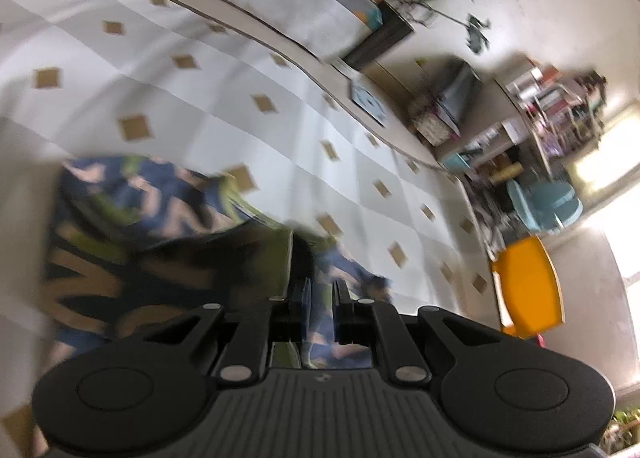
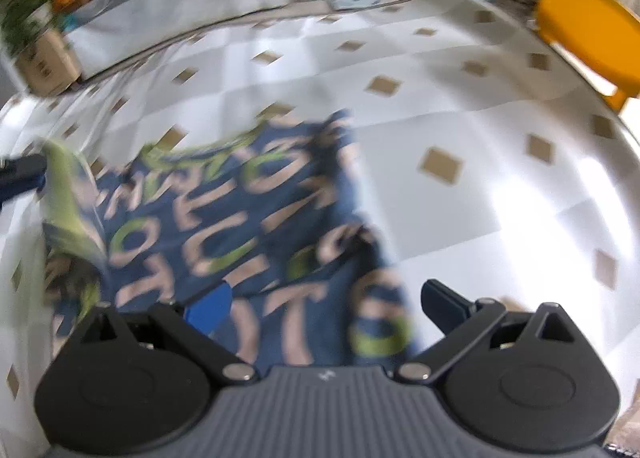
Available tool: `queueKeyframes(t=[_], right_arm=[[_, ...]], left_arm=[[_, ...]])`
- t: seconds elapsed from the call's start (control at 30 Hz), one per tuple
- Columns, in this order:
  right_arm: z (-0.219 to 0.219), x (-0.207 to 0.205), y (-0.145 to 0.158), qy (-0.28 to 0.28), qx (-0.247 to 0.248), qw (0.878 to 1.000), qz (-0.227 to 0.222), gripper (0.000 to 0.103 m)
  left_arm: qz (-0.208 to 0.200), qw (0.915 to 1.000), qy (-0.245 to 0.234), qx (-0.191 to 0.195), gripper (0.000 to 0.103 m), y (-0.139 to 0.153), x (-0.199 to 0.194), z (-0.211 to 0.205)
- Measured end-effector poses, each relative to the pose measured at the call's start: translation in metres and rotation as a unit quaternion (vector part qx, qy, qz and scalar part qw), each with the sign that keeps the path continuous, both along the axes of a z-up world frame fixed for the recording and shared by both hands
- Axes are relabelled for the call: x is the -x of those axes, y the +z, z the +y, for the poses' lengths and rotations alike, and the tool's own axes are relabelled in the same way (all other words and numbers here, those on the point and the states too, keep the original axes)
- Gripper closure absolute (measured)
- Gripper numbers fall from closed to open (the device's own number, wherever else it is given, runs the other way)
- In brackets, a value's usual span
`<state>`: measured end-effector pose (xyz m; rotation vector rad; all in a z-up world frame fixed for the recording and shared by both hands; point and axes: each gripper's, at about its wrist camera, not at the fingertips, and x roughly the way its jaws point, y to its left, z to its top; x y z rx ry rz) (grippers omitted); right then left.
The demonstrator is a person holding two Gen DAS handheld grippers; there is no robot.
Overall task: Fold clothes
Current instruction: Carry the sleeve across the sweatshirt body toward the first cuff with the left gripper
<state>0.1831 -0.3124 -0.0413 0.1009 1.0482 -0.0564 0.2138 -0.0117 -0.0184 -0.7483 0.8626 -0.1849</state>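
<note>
A navy garment [image 1: 120, 218] with tan and green letters lies partly spread on the tablecloth, blurred by motion. My left gripper [image 1: 320, 294] is shut on a fold of it, and blue cloth shows between the narrow fingers. In the right wrist view the garment [image 2: 224, 218] lies lettered side up, with a green-edged corner lifted at the far left. Dark fingers [image 2: 24, 172] of the left gripper hold that corner. My right gripper [image 2: 326, 306] hangs open just above the near part of the garment, fingers wide apart and nothing between them.
The table wears a white cloth [image 2: 480, 118] with tan diamonds. An orange chair [image 2: 588, 30] stands at its far right edge. Beyond are a second white-covered table [image 2: 180, 14], a cardboard box [image 2: 48, 62] and cluttered shelves [image 1: 560, 106].
</note>
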Motion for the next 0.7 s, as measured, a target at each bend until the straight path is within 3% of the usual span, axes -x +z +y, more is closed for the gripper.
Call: queueKeyframes(t=[0.1, 0.23, 0.37, 0.47, 0.53, 0.7], right_arm=[[-0.021, -0.003, 0.004, -0.032, -0.005, 0.999, -0.011, 0.002], [-0.034, -0.006, 0.001, -0.043, -0.02, 0.999, -0.003, 0.002], [-0.025, -0.01, -0.007, -0.012, -0.048, 0.999, 0.015, 0.002], [-0.007, -0.01, -0.009, 0.021, -0.067, 0.997, 0.021, 0.002], [0.005, -0.009, -0.008, 0.04, -0.07, 0.997, 0.018, 0.002], [0.034, -0.004, -0.012, 0.085, -0.082, 0.993, 0.015, 0.005]], left_arm=[[0.009, 0.9996, -0.025, -0.006, 0.095, -0.006, -0.009, -0.029], [0.033, 0.9991, -0.024, -0.01, 0.095, -0.017, -0.008, -0.044], [0.059, 0.9954, -0.016, -0.073, 0.093, -0.021, 0.003, -0.033], [0.082, 0.9908, -0.014, -0.107, 0.084, -0.026, 0.014, -0.016], [0.094, 0.9872, -0.013, -0.129, 0.084, -0.03, 0.022, -0.006], [0.122, 0.9805, 0.004, -0.155, 0.068, -0.044, 0.041, 0.015]])
